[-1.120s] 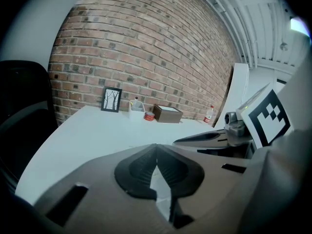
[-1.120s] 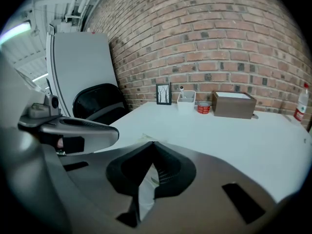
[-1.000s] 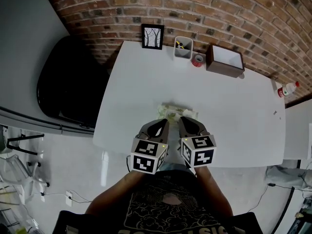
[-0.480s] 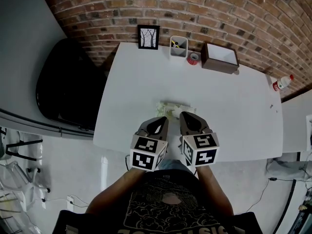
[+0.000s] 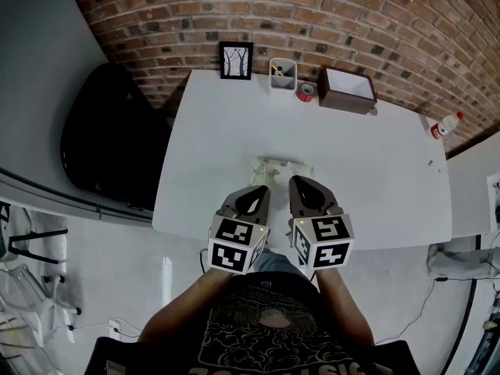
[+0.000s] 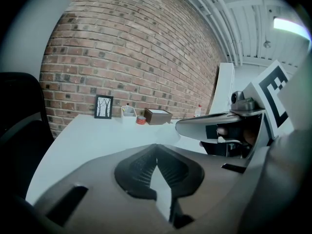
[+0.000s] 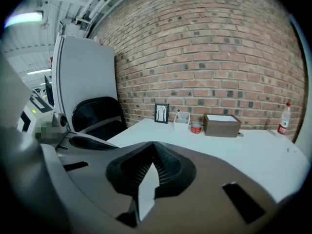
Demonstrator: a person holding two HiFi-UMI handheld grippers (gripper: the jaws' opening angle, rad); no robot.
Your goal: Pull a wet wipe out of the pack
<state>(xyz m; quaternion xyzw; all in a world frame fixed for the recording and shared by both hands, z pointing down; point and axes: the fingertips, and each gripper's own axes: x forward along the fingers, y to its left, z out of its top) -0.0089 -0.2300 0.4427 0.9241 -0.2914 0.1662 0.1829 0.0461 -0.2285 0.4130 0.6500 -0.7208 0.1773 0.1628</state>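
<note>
A pale green and white wet wipe pack [image 5: 279, 169] lies flat on the white table [image 5: 367, 170], near its front edge. My left gripper [image 5: 251, 199] hovers just short of the pack's near left corner. My right gripper [image 5: 306, 191] is just short of its near right side. In the left gripper view the left gripper [image 6: 157, 149] is shut with nothing in it. The right gripper [image 7: 153, 146] is likewise shut and empty in its own view. The jaws hide the pack in both gripper views.
Along the table's far edge by the brick wall stand a framed tree picture [image 5: 236, 60], a white holder [image 5: 283, 74], a red tape roll [image 5: 305, 93] and a brown box [image 5: 347, 90]. A bottle [image 5: 443, 125] is at the far right. A black chair [image 5: 109, 139] is left of the table.
The head view has shifted slightly. Both grippers stay shut by the table's front edge, and a little more of the pack shows beyond their tips.
</note>
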